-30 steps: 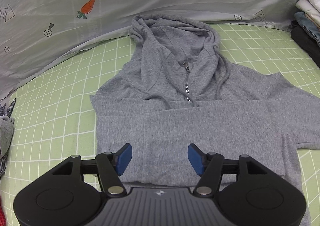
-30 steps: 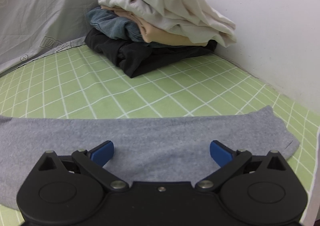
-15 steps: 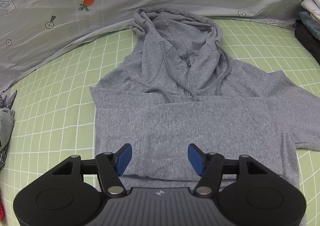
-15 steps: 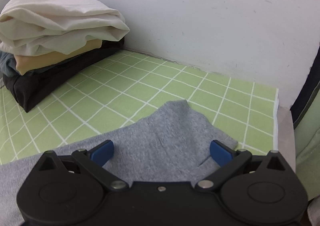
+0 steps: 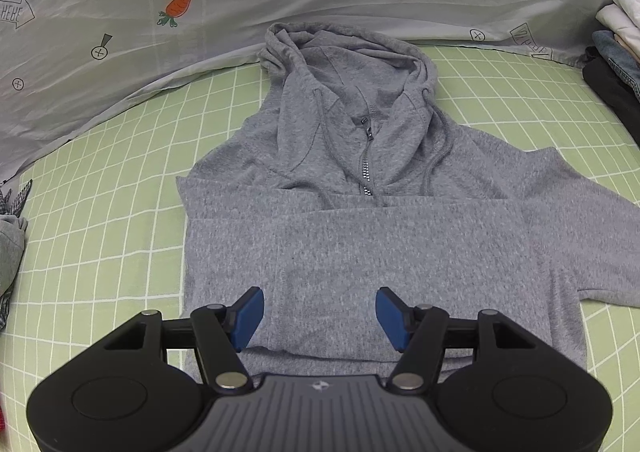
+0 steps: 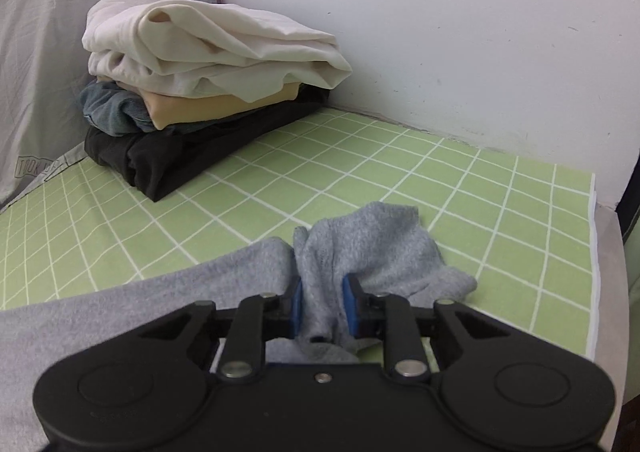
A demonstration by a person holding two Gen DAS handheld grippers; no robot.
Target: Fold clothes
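Now my right tongs are closing on the sleeve end of the grey hoodie, where a second ago they gaped over flat cloth. The hoodie lies on the green checked sheet, left sleeve already folded across. My left tongs hang released above its hem, so the right sleeve can fold in next.

The left gripper points steeply down, its jaws standing apart with nothing pinched. The right gripper tilts downward, jaws closing.
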